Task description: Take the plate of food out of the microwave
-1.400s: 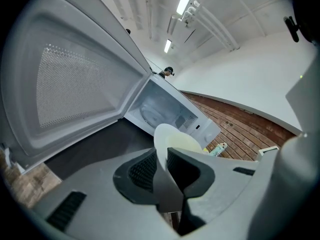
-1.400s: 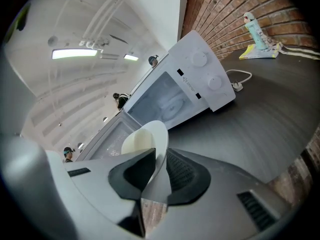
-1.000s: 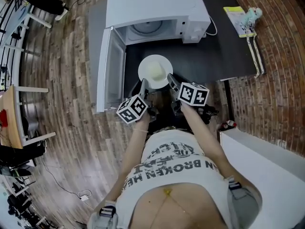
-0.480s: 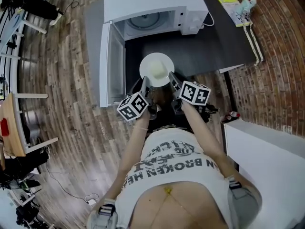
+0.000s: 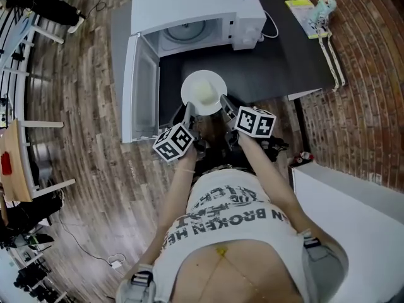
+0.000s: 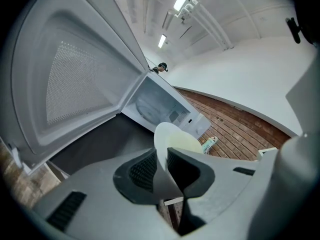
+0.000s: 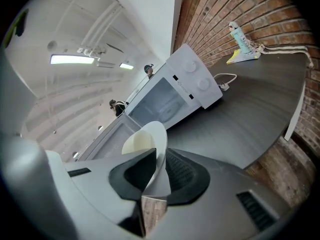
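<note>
While outside microwave (image 5: 189, 5), plate (image 5: 203, 93) over table (image 5: 278, 62)

Smooth white plate (image 5: 189, 88); matt dark tabletop (image 5: 271, 62); rough brick wall (image 7: 215, 16); wood-plank floor (image 5: 82, 144)

Dark table (image 5: 284, 62), white microwave (image 5: 189, 5) and yellow booklet (image 5: 301, 9) on top.

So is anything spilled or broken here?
Nothing stands out. The plate is whole, with its pale food in the middle and none spilled on the dark table. The left gripper pinches one side of the rim. The right gripper has the other side, jaws closing on it. The microwave door hangs wide open.
</note>
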Demonstrator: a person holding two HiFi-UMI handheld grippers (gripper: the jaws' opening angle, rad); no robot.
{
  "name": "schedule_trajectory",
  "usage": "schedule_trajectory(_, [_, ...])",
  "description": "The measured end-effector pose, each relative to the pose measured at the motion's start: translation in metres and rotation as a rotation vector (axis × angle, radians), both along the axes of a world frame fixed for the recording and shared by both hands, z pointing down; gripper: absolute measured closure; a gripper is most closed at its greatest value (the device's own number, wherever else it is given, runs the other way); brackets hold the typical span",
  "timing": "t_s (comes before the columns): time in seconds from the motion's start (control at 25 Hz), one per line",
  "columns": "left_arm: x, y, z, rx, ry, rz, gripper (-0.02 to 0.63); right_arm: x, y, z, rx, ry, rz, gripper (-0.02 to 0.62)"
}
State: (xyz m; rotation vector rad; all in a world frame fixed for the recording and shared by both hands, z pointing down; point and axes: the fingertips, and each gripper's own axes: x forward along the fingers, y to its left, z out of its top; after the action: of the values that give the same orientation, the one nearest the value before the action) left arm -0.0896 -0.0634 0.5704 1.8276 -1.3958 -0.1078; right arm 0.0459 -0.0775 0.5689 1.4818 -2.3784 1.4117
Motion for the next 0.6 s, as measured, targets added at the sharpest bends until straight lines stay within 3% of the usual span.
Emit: schedule_trajectory(0.6, [0.018, 0.011, -0.002, -0.018, -0.008, -0.105, 0.535, 0.017, -0.004, -0.001, -0.018, 0.005, -0.101, 0.538])
